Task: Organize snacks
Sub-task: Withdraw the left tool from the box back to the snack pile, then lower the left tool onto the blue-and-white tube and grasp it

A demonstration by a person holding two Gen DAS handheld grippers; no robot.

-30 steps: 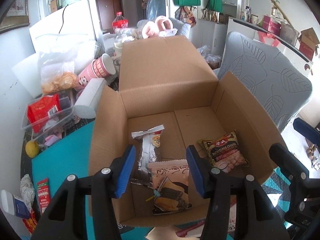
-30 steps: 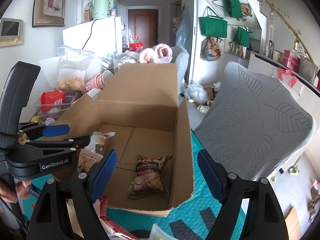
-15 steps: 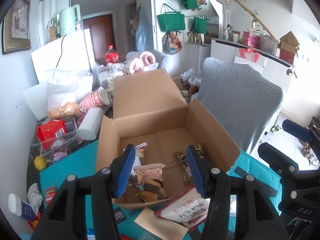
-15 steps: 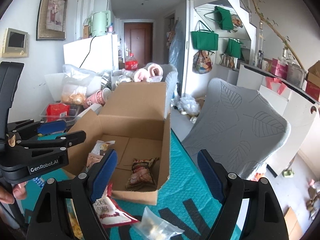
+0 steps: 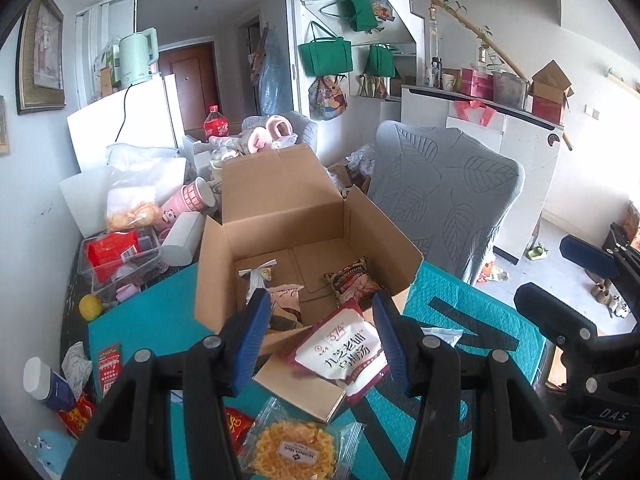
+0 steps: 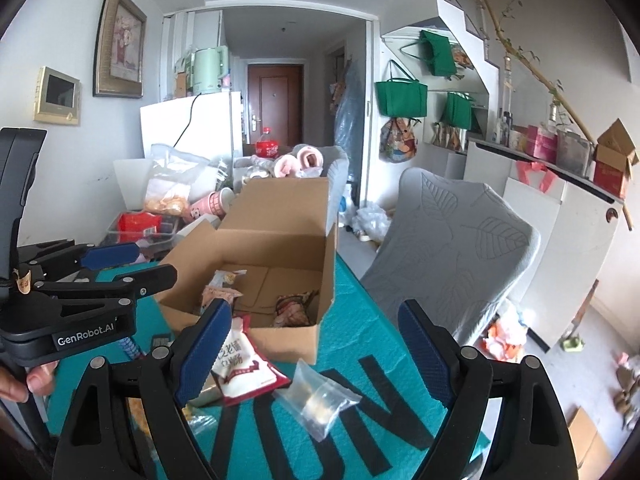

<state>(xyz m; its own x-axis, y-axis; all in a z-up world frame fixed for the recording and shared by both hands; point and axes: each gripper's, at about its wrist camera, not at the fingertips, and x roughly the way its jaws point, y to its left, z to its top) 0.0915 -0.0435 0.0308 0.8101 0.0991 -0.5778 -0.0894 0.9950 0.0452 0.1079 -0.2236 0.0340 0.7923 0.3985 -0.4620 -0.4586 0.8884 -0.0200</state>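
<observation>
— On the teal surface [image 5: 160, 320], how many boxes stand open?
— One cardboard box [image 5: 280, 216], with its flaps up, near the middle of the surface. A grey chair [image 5: 444, 200] stands beyond the right edge.
— And how many snacks lie inside it?
— Three that I can count: a pale packet [image 5: 256, 274] toward the back left corner, a brown-and-white packet [image 5: 286, 308] at the near wall, and a dark packet of nuts [image 5: 352, 284] toward the right wall.
— What about outside the box?
— A white-and-red pouch [image 5: 344, 354] rests on the box's folded-down near flap, hanging over its edge. Just in front of the flap lies one clear bag of yellow noodle cake [image 5: 296, 454]. A clear small bag [image 6: 320, 398] lies on the surface to the right of the pouch. At the left edge there is one red strip packet [image 5: 109, 364], and beside it, near the corner, a crumpled red wrapper [image 5: 78, 418].
— What is the left gripper [image 5: 320, 338] doing?
— Its fingers stand partly apart over the pouch, with nothing between the pads.
— And the right gripper [image 6: 316, 354]?
— Its fingers are wide and have just been opening further; nothing is gripped. It hangs above the near part of the surface, with the pouch and small bag showing between its fingers.
</observation>
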